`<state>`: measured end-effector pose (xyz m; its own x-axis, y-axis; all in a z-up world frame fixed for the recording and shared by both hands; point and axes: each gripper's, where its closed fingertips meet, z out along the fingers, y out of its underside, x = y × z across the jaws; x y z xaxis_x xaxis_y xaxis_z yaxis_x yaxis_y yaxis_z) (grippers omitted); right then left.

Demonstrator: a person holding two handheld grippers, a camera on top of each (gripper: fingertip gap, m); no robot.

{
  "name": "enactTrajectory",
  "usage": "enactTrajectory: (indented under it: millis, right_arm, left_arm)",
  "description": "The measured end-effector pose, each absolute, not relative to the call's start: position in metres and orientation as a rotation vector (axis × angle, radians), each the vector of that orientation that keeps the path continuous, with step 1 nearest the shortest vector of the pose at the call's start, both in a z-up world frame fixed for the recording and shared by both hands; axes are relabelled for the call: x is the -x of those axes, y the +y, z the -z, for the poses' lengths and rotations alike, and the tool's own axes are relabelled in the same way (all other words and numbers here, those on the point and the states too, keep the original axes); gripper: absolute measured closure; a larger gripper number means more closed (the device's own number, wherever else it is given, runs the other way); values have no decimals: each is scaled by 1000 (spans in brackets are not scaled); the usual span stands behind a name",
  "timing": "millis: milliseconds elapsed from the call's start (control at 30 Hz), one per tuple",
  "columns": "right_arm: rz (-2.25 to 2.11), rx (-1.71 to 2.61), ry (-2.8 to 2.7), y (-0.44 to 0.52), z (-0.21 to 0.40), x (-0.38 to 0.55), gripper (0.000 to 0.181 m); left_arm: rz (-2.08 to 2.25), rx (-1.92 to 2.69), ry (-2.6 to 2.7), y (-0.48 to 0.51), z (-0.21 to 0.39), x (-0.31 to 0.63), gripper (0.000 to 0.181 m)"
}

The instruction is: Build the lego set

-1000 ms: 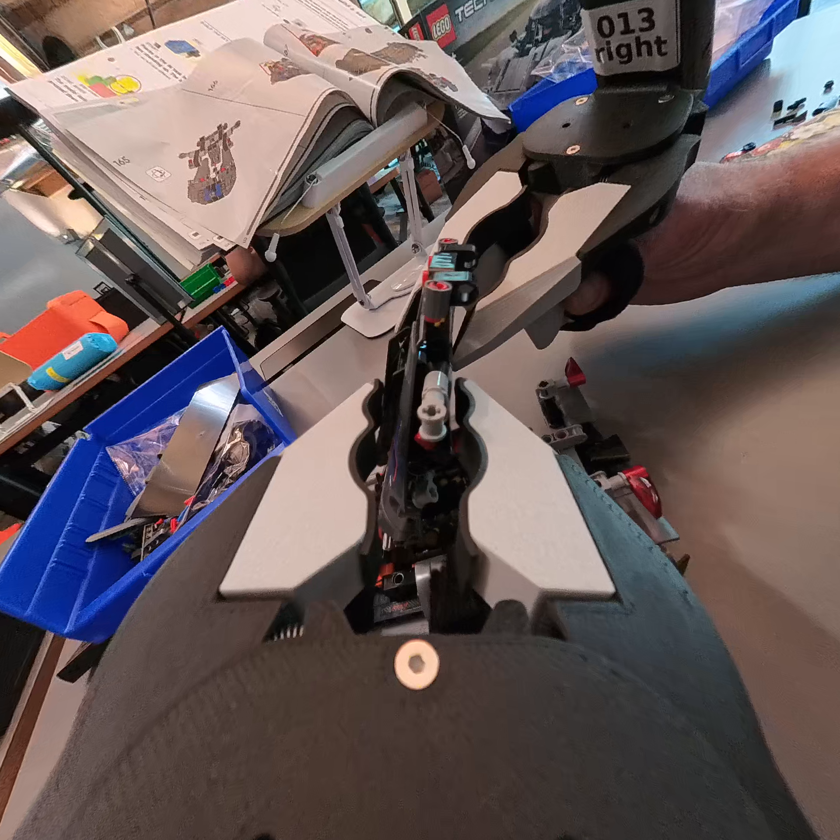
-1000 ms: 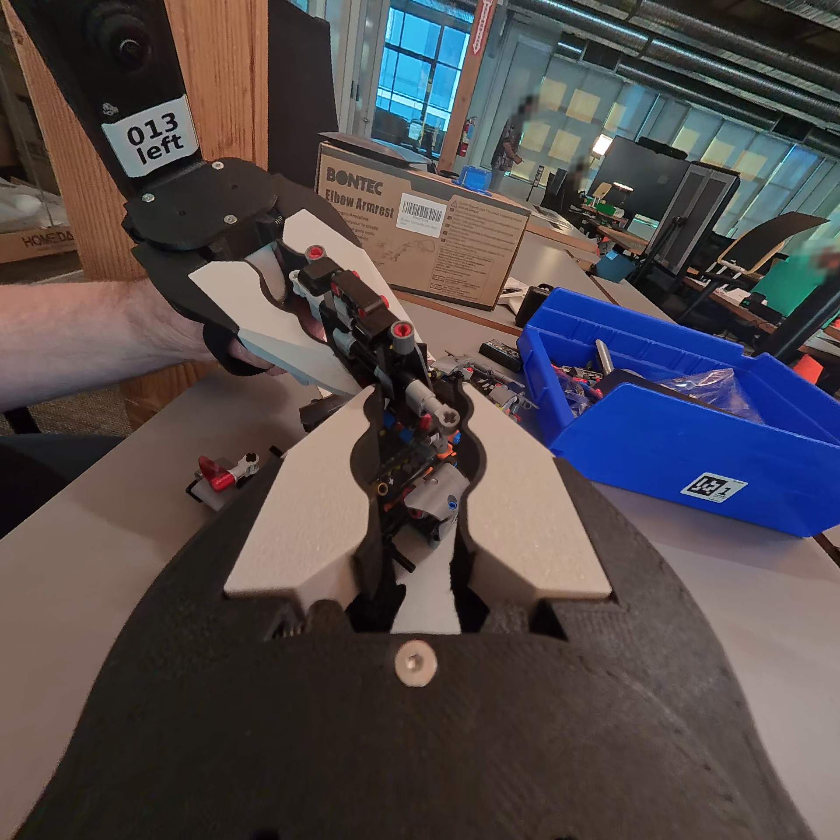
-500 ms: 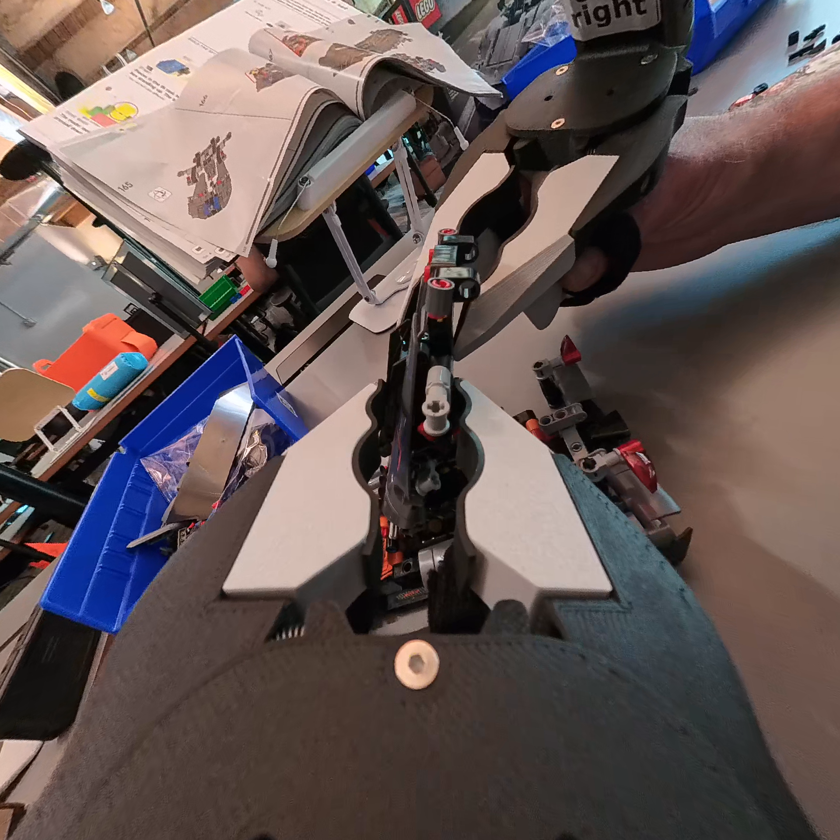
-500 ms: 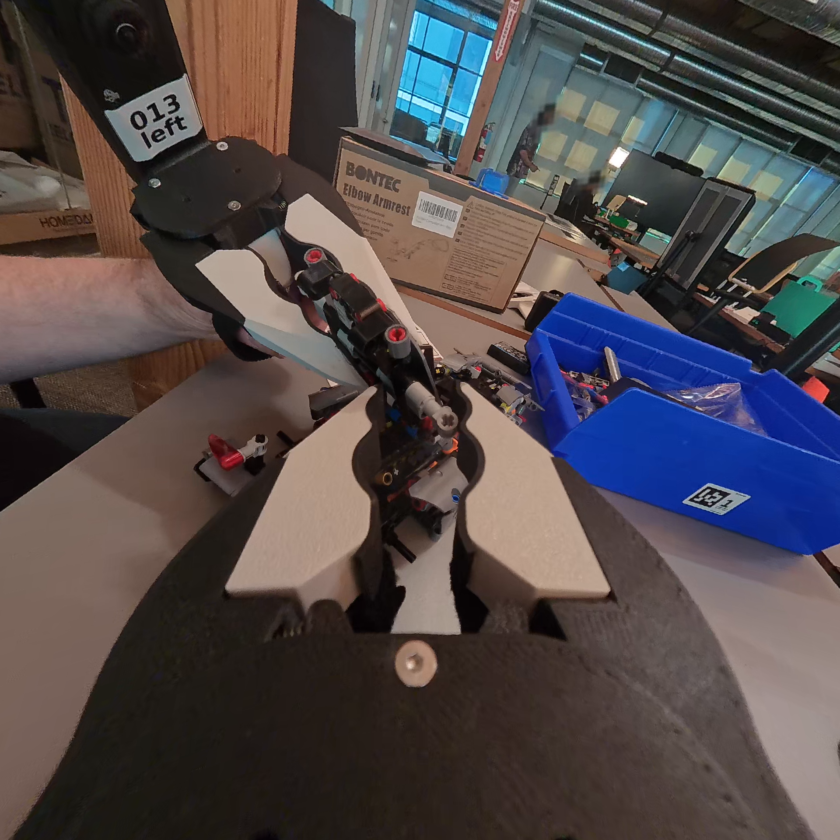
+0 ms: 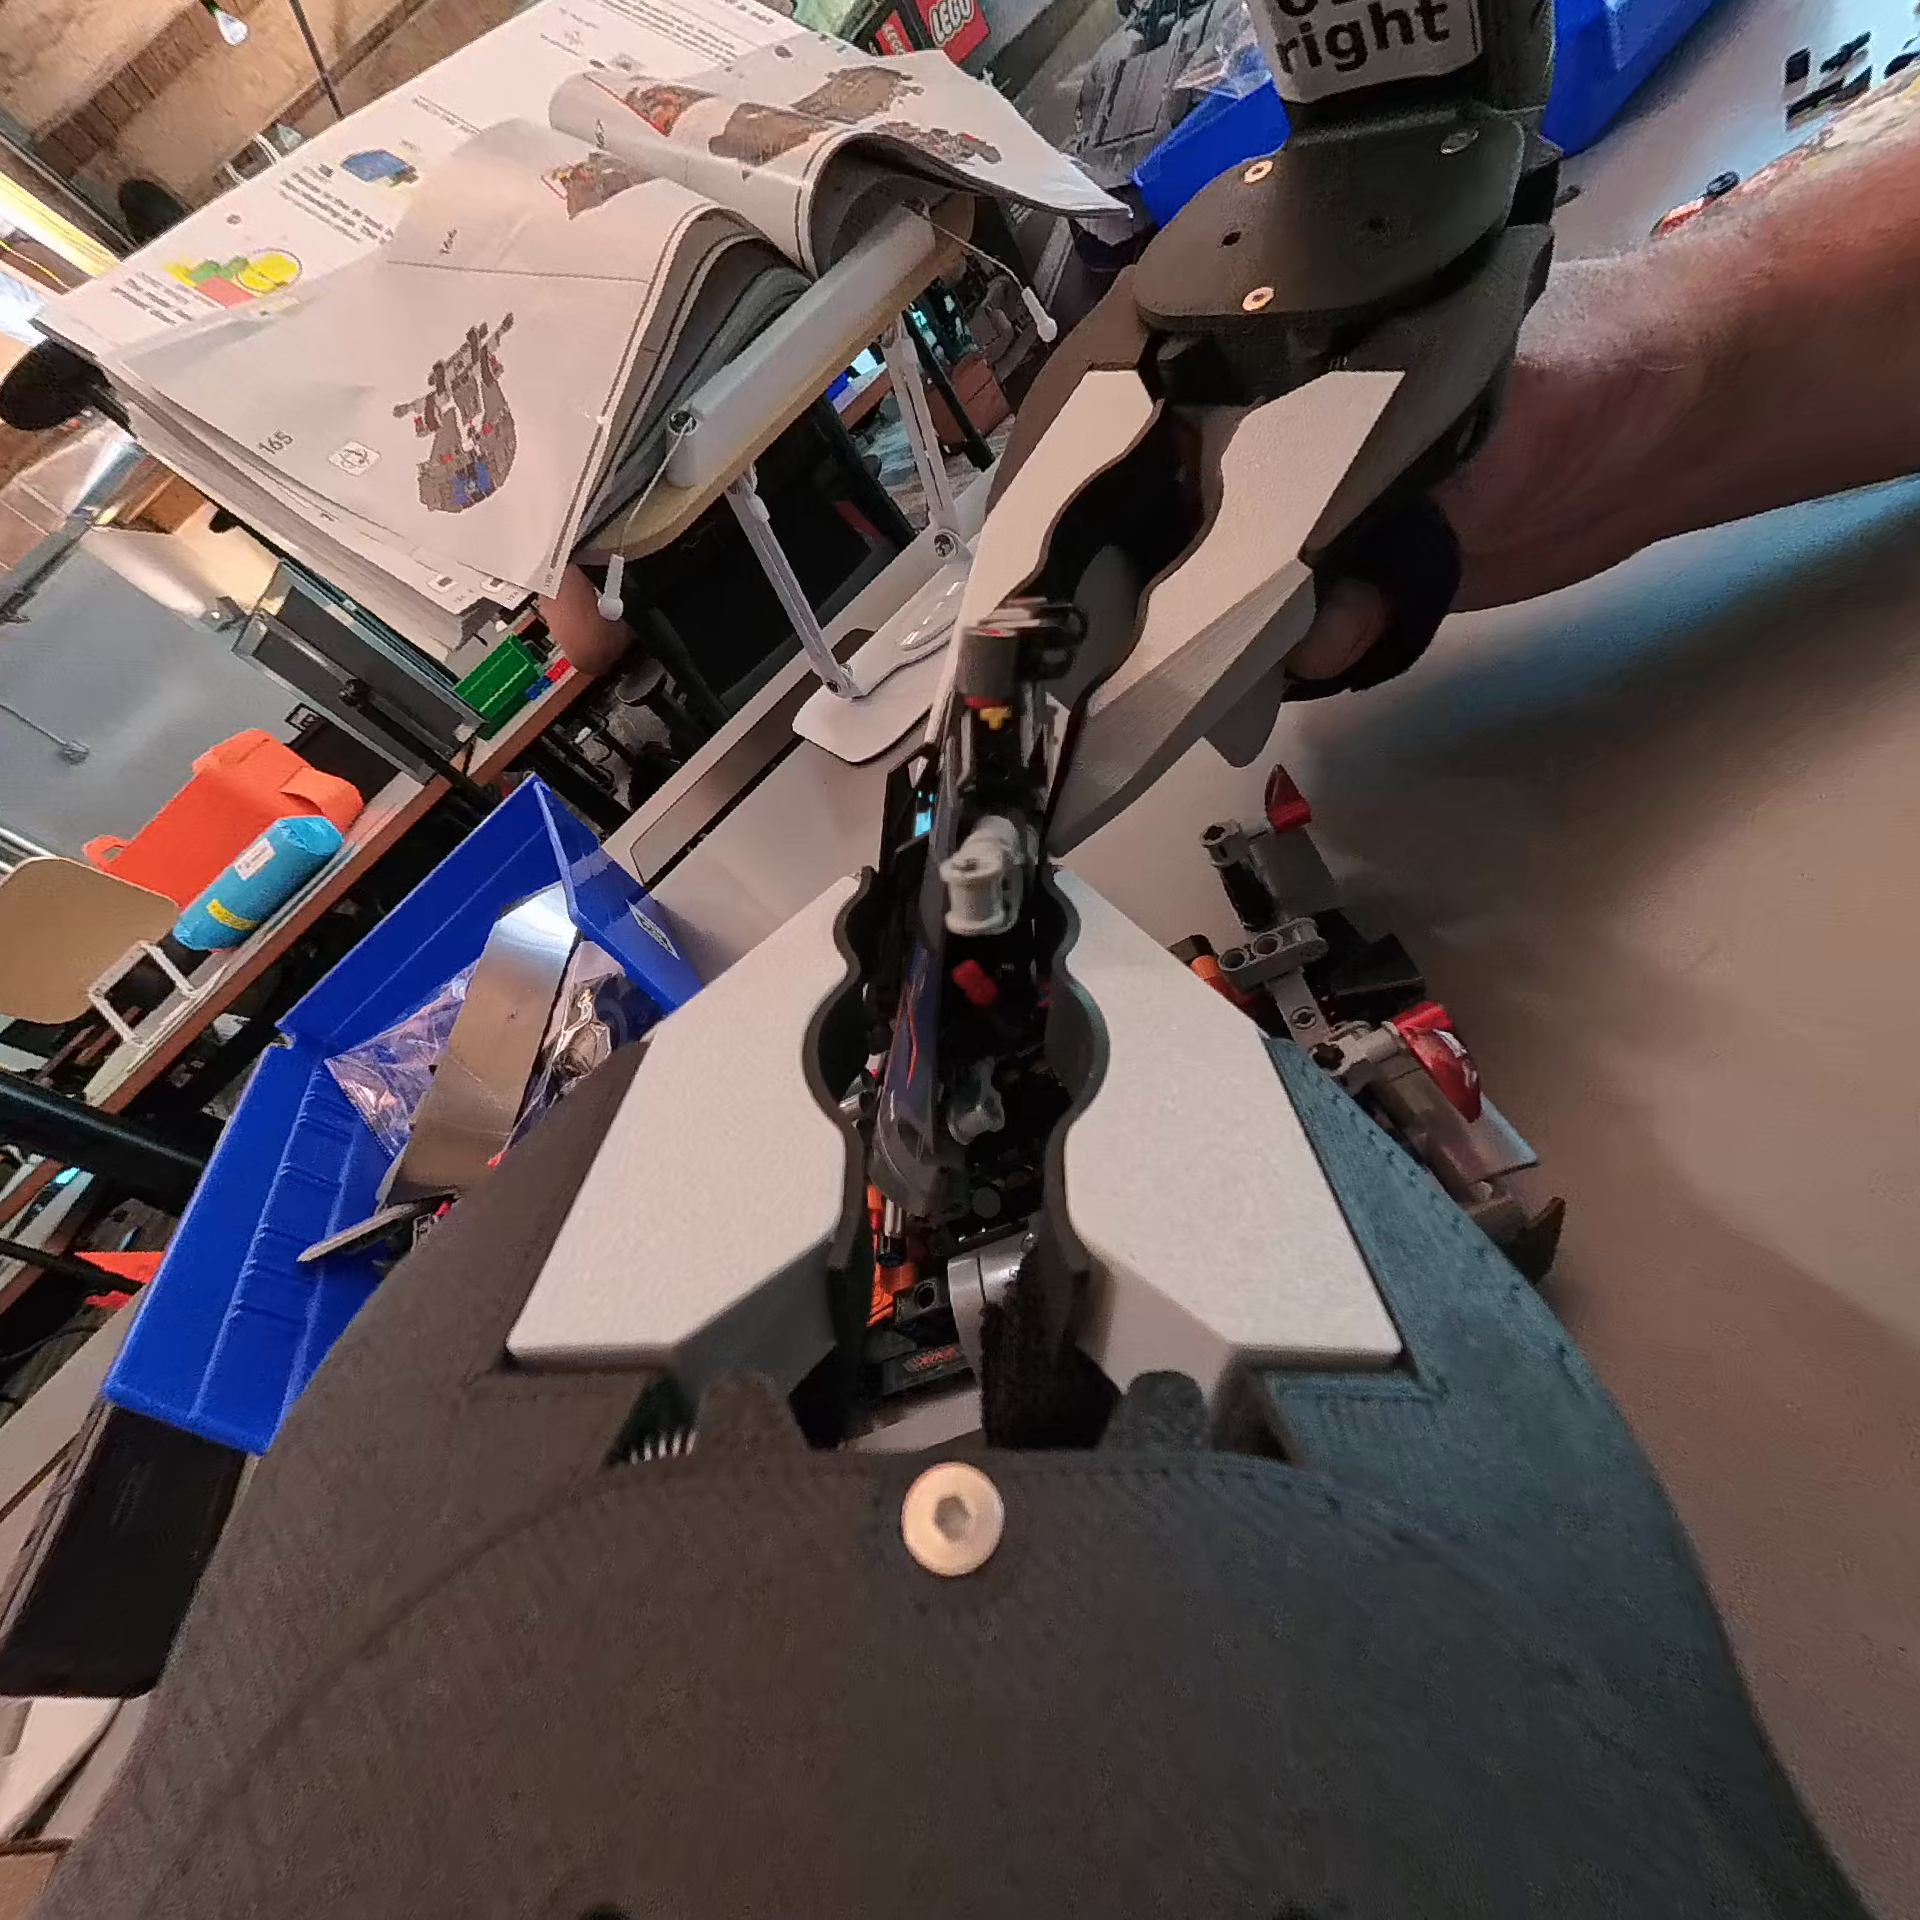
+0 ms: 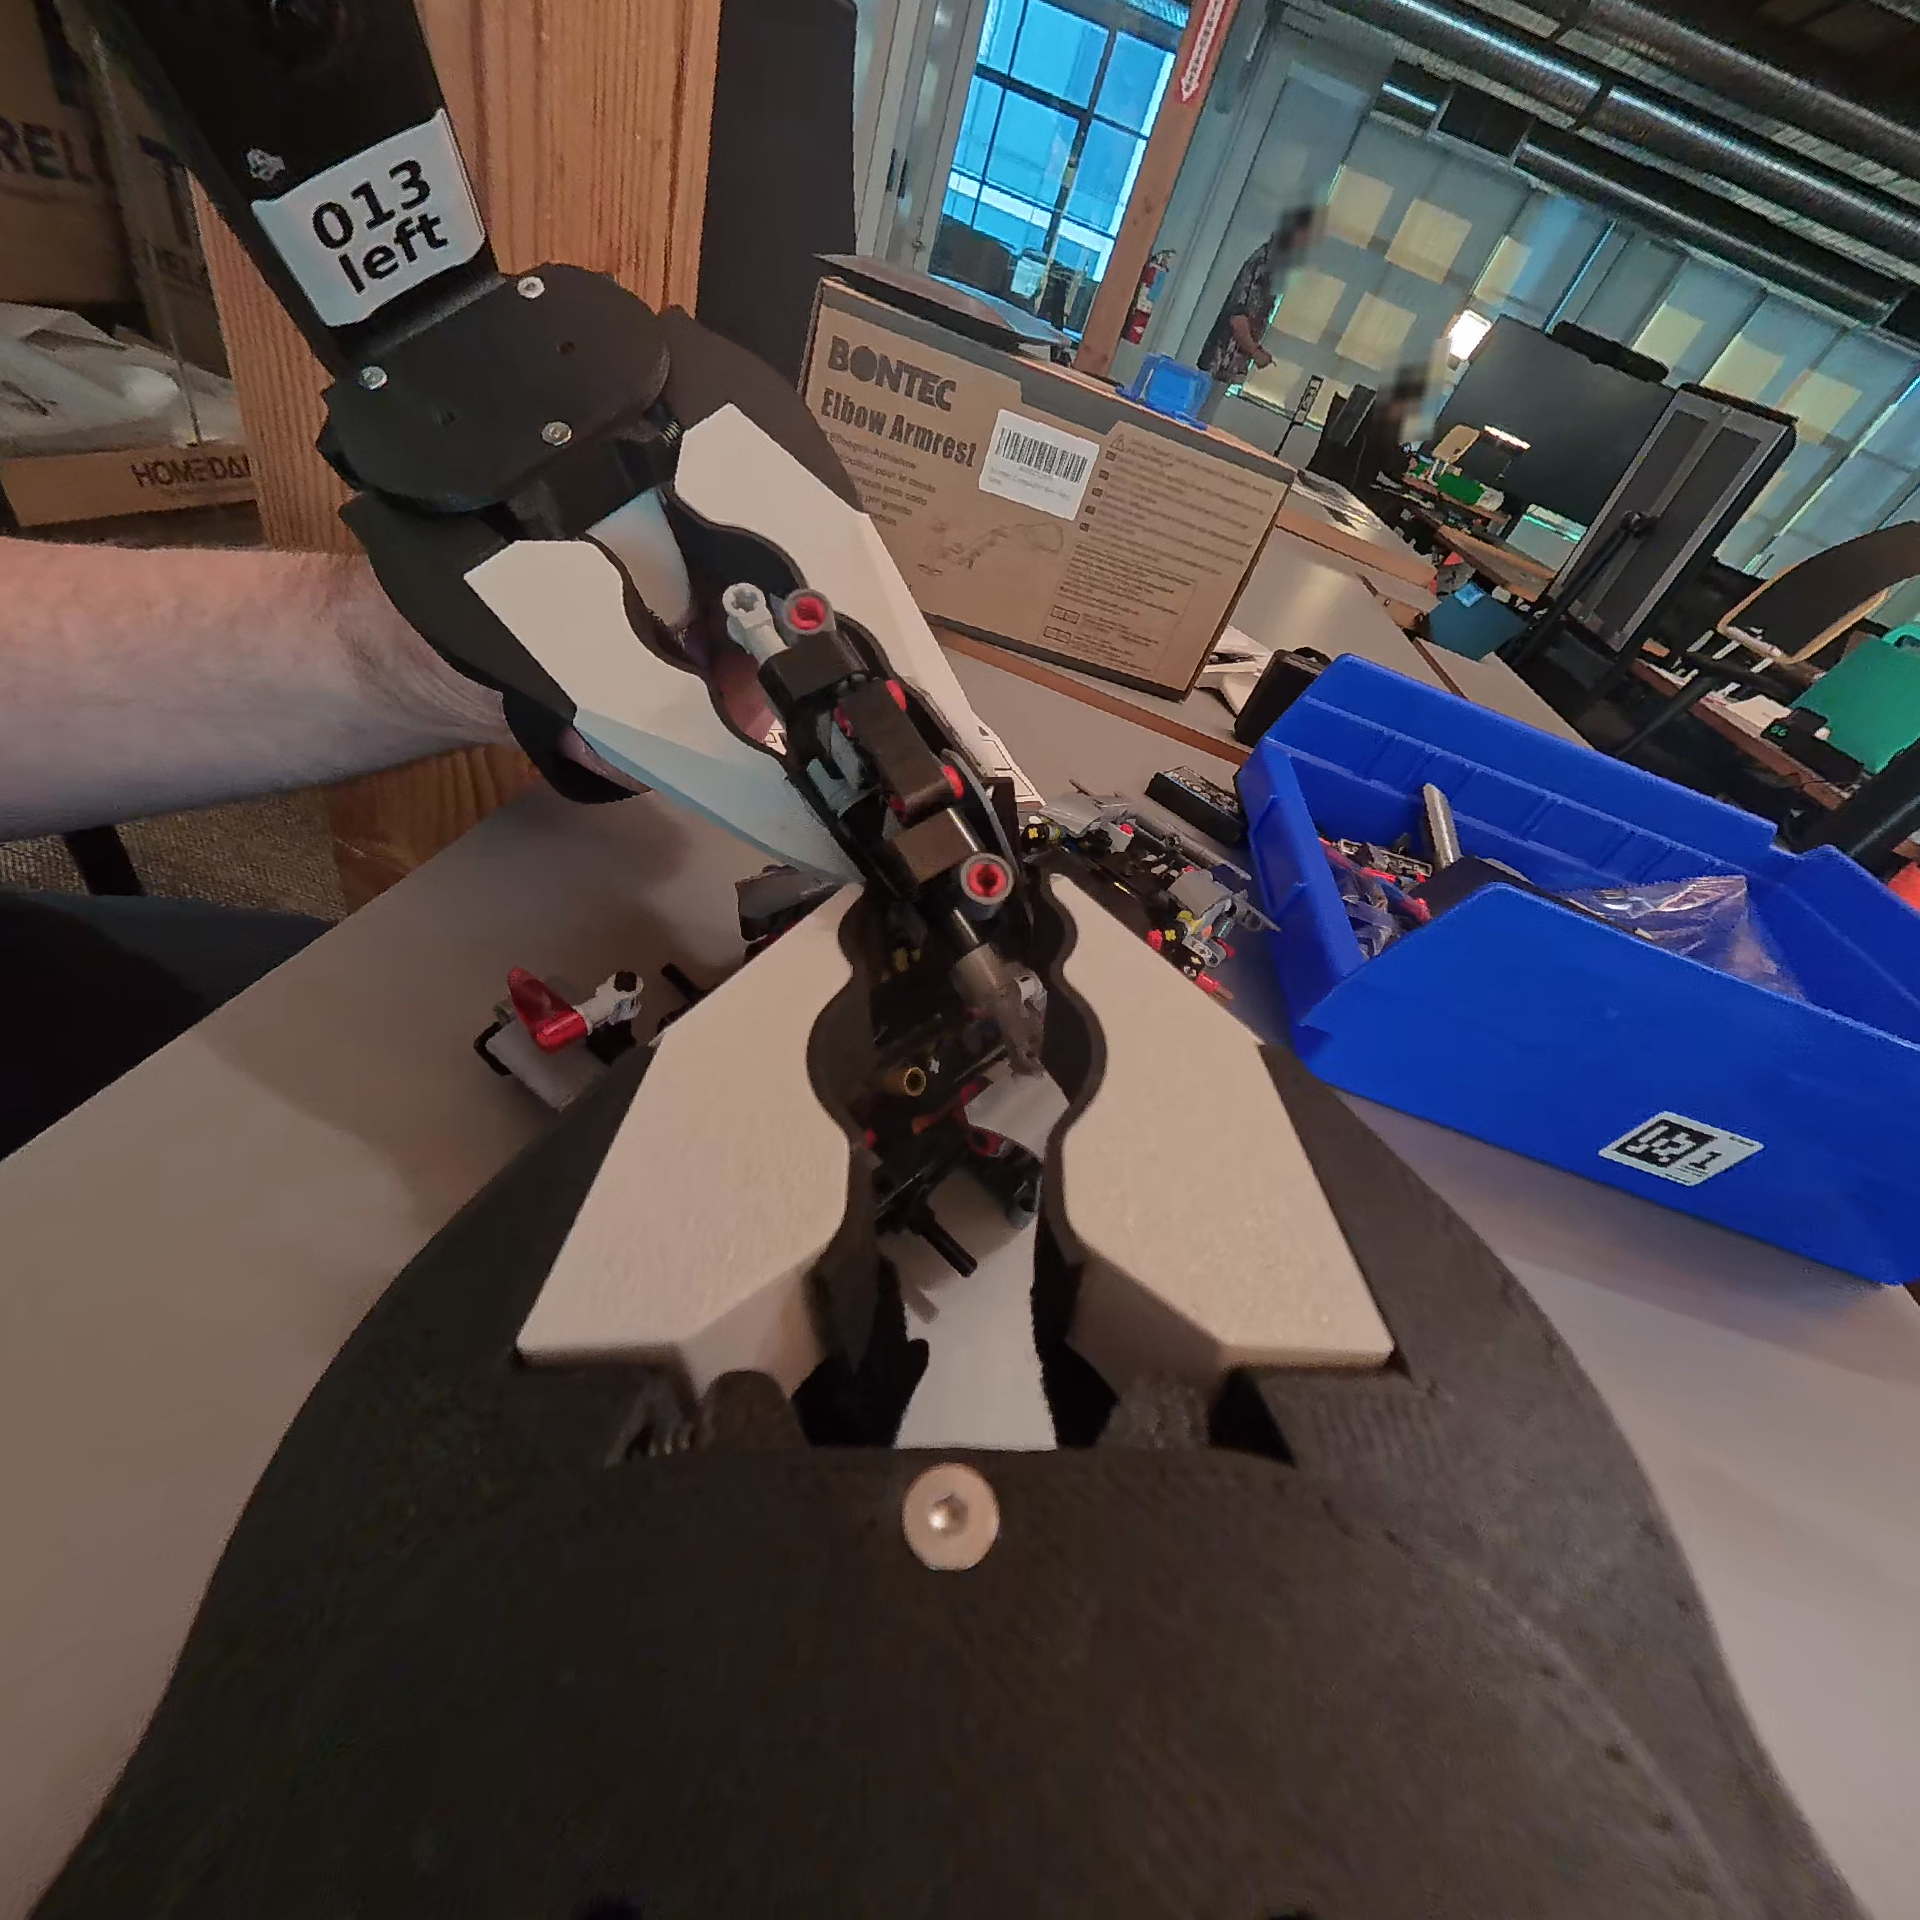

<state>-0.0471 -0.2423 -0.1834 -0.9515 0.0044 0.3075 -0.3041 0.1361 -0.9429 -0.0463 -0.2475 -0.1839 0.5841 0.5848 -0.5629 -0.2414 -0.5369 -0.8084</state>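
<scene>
You are gripping the lego assembly (image 5: 961, 1049) with both claws above the desk (image 5: 1662, 935): the left claw (image 5: 956, 894) is clamping one end, the right claw (image 6: 951, 894) is clamping the other.

A white printed label (image 5: 1361, 36) sat on the dark handle of the right tool (image 5: 1013, 769), and a matching one (image 6: 369, 229) on the left tool (image 6: 914, 810). The open instruction booklet (image 5: 416, 343) on its stand showed a page number, small print and coloured diagrams. Behind it, a dark product box (image 5: 951, 26) carried a red brand logo. On the tabletop, a brown cardboard box (image 6: 1143, 561) bore bold dark lettering, fine print and a white barcode sticker (image 6: 1042, 460). The blue bin (image 6: 1558, 1039) had a white sticker (image 6: 1678, 1148) with a square code and a digit.
</scene>
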Motion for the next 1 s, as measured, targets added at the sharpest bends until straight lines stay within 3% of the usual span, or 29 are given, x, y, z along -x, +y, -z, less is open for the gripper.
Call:
enactTrajectory:
  millis: [133,333,567,1000]
  right_arm:
    - [-1890,-296,-2166,-244,183,46,158]
    - [-1859,-306,-2155,-242,183,47,161]
    - [-1839,-328,-2148,-240,184,43,163]
    - [-1794,-381,-2125,-237,182,34,151]
  left_arm:
    - [-1118,1849,-289,-249,184,46,154]
    - [-1251,1826,-306,-252,175,41,139]
    - [-1438,1854,-283,-250,171,26,161]
    - [-1520,1840,-236,-245,178,17,170]
